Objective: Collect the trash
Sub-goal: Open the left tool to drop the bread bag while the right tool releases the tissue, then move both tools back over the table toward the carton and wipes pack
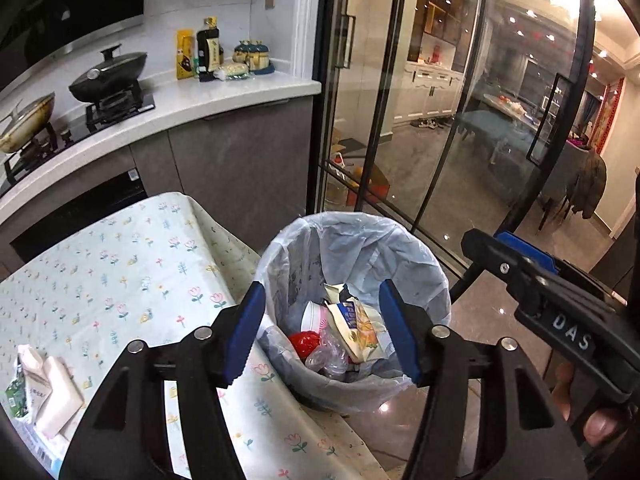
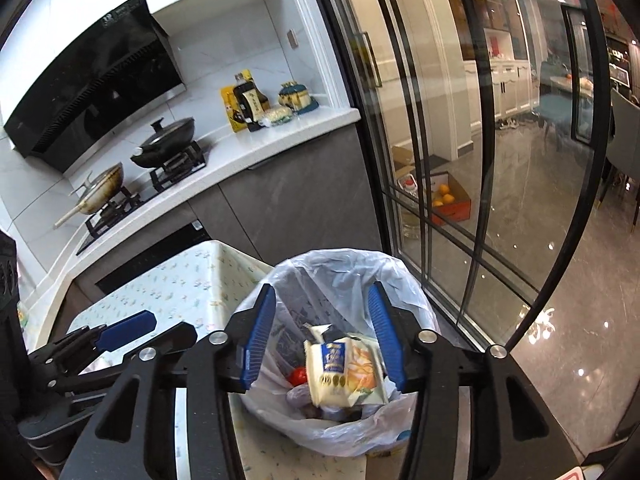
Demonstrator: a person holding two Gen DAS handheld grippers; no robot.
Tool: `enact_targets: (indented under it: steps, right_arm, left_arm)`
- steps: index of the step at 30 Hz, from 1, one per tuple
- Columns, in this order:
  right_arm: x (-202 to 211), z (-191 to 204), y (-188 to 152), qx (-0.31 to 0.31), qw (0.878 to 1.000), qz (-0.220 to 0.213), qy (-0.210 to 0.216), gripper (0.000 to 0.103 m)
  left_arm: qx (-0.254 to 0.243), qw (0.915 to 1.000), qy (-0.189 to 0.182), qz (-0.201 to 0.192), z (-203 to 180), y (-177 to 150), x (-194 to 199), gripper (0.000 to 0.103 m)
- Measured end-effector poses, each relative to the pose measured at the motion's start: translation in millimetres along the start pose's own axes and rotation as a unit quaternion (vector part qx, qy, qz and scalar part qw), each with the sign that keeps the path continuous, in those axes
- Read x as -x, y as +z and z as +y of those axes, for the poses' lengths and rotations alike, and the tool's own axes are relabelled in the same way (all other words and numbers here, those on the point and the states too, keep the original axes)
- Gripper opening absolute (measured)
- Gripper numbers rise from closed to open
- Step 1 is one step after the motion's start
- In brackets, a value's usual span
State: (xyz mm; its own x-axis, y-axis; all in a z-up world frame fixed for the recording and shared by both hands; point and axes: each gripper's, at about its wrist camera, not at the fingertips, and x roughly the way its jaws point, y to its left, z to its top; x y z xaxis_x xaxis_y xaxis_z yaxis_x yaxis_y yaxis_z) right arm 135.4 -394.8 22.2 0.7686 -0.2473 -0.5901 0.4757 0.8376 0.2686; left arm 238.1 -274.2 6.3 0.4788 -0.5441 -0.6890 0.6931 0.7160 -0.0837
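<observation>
A: Left gripper (image 1: 322,330), seen from its own wrist camera: blue-padded jaws parted about halfway, nothing clamped between the pads. Poised above a trash bin (image 1: 320,390) lined with a translucent bag (image 1: 404,252).

B: And inside the bin?

A: Wrapper (image 1: 358,322) with blue lettering and an orange picture lying uppermost; beside it a white cup (image 1: 313,316), something red (image 1: 304,343) and crumpled clear plastic (image 1: 330,358).

B: Right gripper (image 2: 325,334)?

A: Likewise parted to a middling width, empty. Framing the same wrapper (image 2: 340,372) from above, without contact. Visible also at the right edge of the left view (image 1: 532,276), fingers (image 1: 600,426) of the person's hand curled beneath its handle.

B: Position of the bin?

A: On the glossy floor, just beside the table draped in a floral cloth (image 1: 132,264), near the glass sliding door (image 1: 400,120).

B: More trash outside the bin?

A: Pale packets (image 1: 52,392) and a green wrapper (image 1: 16,392) on the cloth at the lower left of the left view.

B: Background?

A: Counter (image 1: 208,98) with two lidded pans on a hob, bottles at its far end.
</observation>
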Motion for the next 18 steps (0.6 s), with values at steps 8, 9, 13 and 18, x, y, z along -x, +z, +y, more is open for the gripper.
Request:
enact_targets:
  steps: [8,9,13,18]
  right_arm:
    - [32.5,33.4,-5.0,0.021,1.0,-0.015,0.018,0.053]
    - [36.8,38.2,-6.2,0.022,0.999,-0.017,0.022,0.053]
    - [49.1,61.4,-10.8,0.035,0.999,-0.022,0.034,0.053]
    - [60.7,89.5,-16.5,0.048,0.997,-0.025,0.047,0.054]
  left_arm:
    - [0.011,0.9993,0.013,-0.034,14.7,-4.0,47.5,0.066]
    - [0.013,0.9991,0.016,-0.037,17.5,-4.7,52.5,0.066]
    - [0.027,0.9981,0.024,-0.05,34.3,-9.3,75.7,0.069]
    - [0.04,0.9961,0.045,-0.065,59.6,-20.2,103.0,0.072]
